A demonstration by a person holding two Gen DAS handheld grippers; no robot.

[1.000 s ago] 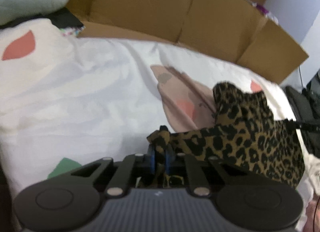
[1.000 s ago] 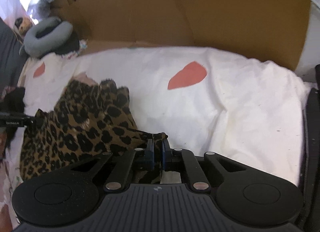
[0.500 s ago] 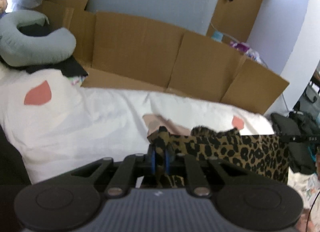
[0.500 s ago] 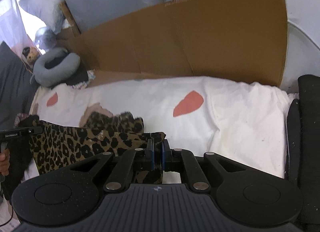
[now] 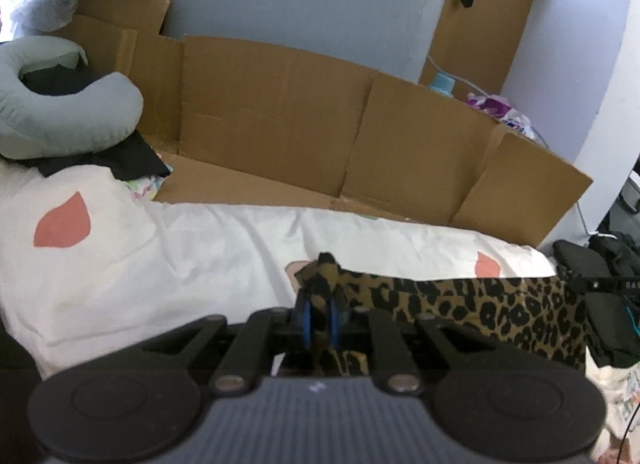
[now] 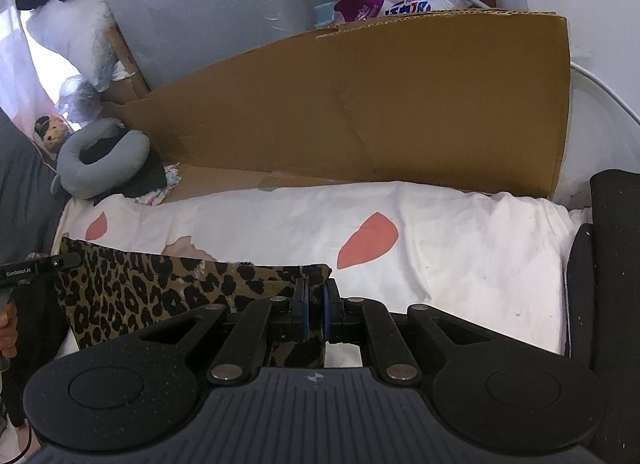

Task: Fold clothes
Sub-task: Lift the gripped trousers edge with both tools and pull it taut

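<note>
- While both grippers pinch opposite top corners of the leopard-print garment (image 5: 480, 304), it hangs stretched taut between them, raised above the white bedspread (image 5: 160, 264); I judge this to be the spread-and-align step ahead of a fold.
- Left gripper (image 5: 319, 310): jaws drawn nearly together, with a bunched corner of the cloth clamped between the blue pads and poking up past them.
- Right gripper (image 6: 315, 306): jaws likewise almost closed, with the other corner nipped between the pads.
- From the right wrist view, the cloth runs leftward as a flat band to the other tool near the frame's left edge; its lower hem drops below the grippers and I cannot tell whether it touches the bed.
- Next move, as I judge it: lower the piece flat onto the open bedspread with the top edge kept level, or bring the two held corners together to halve it. Either way both grips must hold evenly so the cloth neither sags nor twists.
- Count: one leopard garment, two grippers, one bedspread with three coral patches in the right view and two in the left, one cardboard panel wall (image 6: 360, 111) behind the bed, one grey neck pillow (image 6: 100, 159), and one small teddy bear (image 6: 50, 135).
</note>
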